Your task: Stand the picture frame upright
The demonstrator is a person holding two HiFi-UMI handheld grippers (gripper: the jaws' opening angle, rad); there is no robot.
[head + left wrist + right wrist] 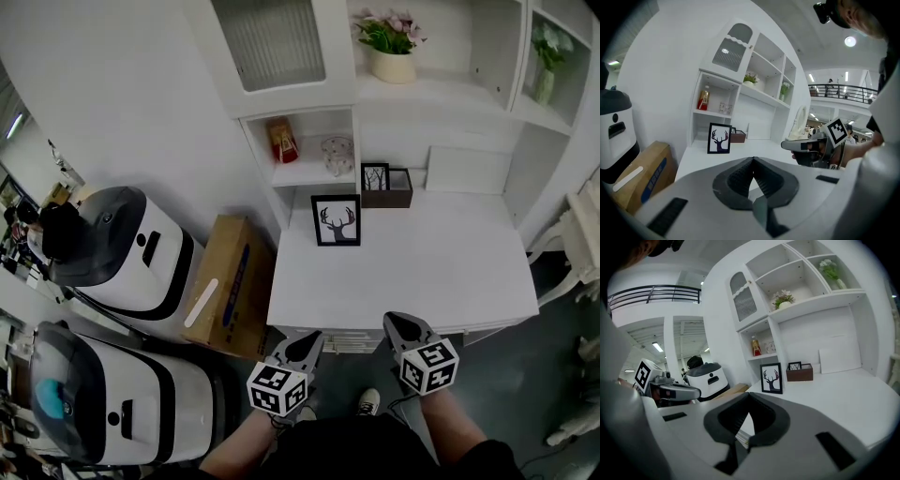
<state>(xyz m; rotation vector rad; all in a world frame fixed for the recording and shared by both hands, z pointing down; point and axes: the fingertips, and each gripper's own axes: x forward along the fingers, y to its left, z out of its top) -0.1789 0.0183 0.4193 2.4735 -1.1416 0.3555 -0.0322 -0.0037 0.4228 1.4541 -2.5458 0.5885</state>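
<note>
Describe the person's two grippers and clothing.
The left gripper and right gripper are both light grey and wedge-shaped, with black ribbed pads set in a dark surround. Each carries a white cube printed with black square markers: left cube, right cube. The person wears dark clothing and a light shoe.

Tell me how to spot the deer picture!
Look at the white desk under the white shelves. Near its back left corner stands a black picture frame showing a deer head. It is bigger than the little frame behind it by the brown box.
</note>
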